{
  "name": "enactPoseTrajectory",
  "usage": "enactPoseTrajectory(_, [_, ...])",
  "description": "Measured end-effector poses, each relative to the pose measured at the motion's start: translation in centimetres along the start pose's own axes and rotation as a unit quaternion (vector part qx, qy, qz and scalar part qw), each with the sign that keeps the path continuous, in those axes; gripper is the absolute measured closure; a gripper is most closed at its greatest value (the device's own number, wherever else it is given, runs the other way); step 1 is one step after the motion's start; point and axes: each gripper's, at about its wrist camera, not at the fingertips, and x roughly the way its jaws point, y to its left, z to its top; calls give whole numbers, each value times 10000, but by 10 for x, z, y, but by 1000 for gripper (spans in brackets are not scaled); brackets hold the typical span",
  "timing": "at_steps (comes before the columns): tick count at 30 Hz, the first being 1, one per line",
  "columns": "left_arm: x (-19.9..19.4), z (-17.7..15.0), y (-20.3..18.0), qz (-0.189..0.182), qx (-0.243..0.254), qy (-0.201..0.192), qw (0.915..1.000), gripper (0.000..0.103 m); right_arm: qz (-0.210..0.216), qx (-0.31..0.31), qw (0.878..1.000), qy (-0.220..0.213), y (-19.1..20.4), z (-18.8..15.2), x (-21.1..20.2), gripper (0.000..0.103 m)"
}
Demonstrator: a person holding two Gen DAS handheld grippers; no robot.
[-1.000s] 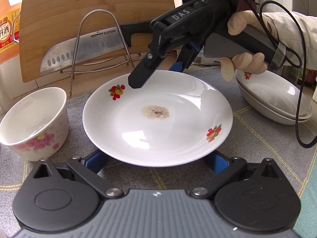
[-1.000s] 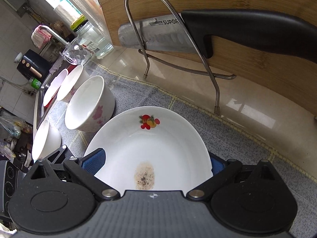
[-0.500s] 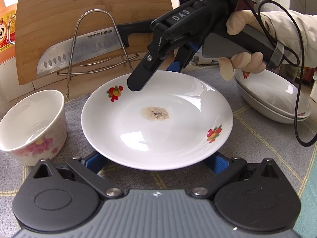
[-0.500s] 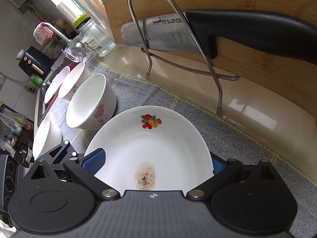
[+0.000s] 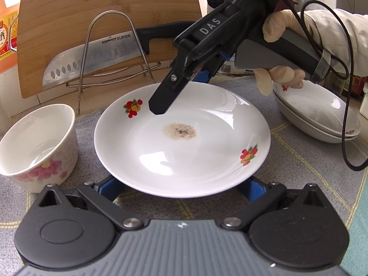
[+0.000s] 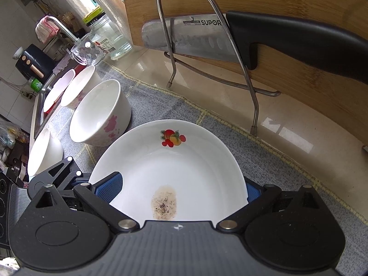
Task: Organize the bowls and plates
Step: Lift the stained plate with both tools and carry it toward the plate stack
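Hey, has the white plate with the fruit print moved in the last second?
Cannot tell. In the left wrist view the plate keeps its place relative to the pink-flowered bowl and the knife rack; the small shifts look like camera motion.

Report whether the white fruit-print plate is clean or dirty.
Dirty: the white fruit-print plate has a brownish speckled residue patch at its centre, seen in both views.

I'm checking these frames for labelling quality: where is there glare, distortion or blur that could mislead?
Left wrist view: bright window glare sits on the plate below the stain, and fisheye bends the cutting board; the knife lettering stays sharp. Right wrist view: glare patches on the counter, the rack curves, and the far bowls look small and soft.
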Motion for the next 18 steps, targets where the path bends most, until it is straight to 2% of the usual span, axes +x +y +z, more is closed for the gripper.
enactPoseTrajectory(18, [-6, -2, -2, 69, 134, 0, 9999, 1, 80, -20, 10000, 22, 3, -4, -3, 0])
